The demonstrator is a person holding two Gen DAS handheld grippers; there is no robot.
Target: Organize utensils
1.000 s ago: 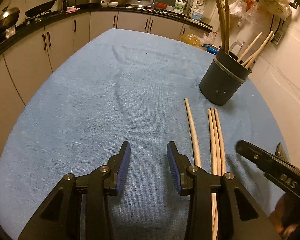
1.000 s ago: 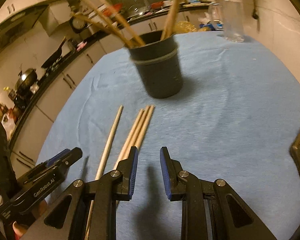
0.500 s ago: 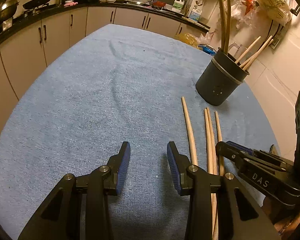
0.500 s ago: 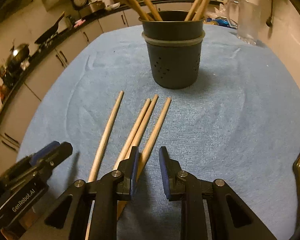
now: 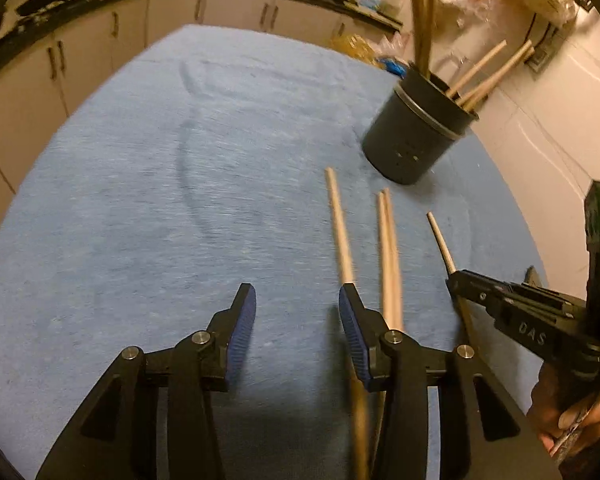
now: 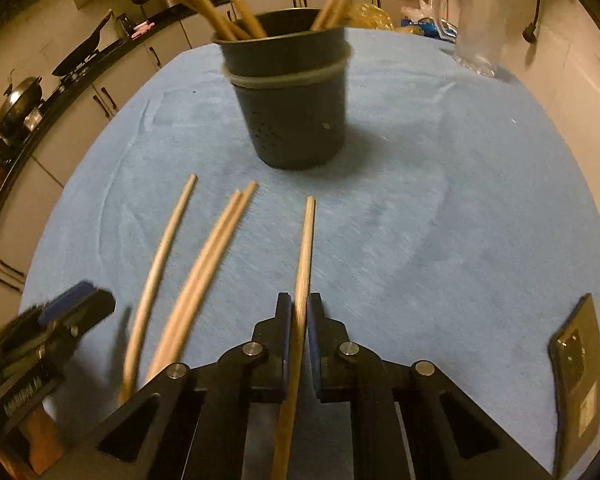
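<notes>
Closing fast, the right hand-held gripper (image 6: 299, 320) has just brought its jaws in from a loose gap to a tight pinch, and a chopstick (image 6: 305, 248) is now caught between the blue pads, running straight out ahead toward the dark utensil holder (image 6: 292, 112). A second ago four sticks lay close together on the blue cloth; now this one has been pulled aside from the rest, and in the left wrist view its tip (image 5: 440, 240) stands clear to the right of the pair (image 5: 388, 248). That reads as the pick being made: one stick secured, and the lift to the holder looks like the next call. Three remain flat on the tabletop (image 6: 440, 240), a single one at far left (image 6: 160, 264) and two touching side by side (image 6: 208, 264), all just short of the holder, which already carries several upright sticks. Over on the other side, the left hand-held gripper (image 5: 296, 312) has just been widening its jaws a little; they stand spread with only cloth between them, gripping nothing, though the right finger (image 5: 356, 332) sits just over the nearest loose stick (image 5: 340, 232). A dark phone-like slab (image 6: 576, 376) lies at the cloth's right edge.
</notes>
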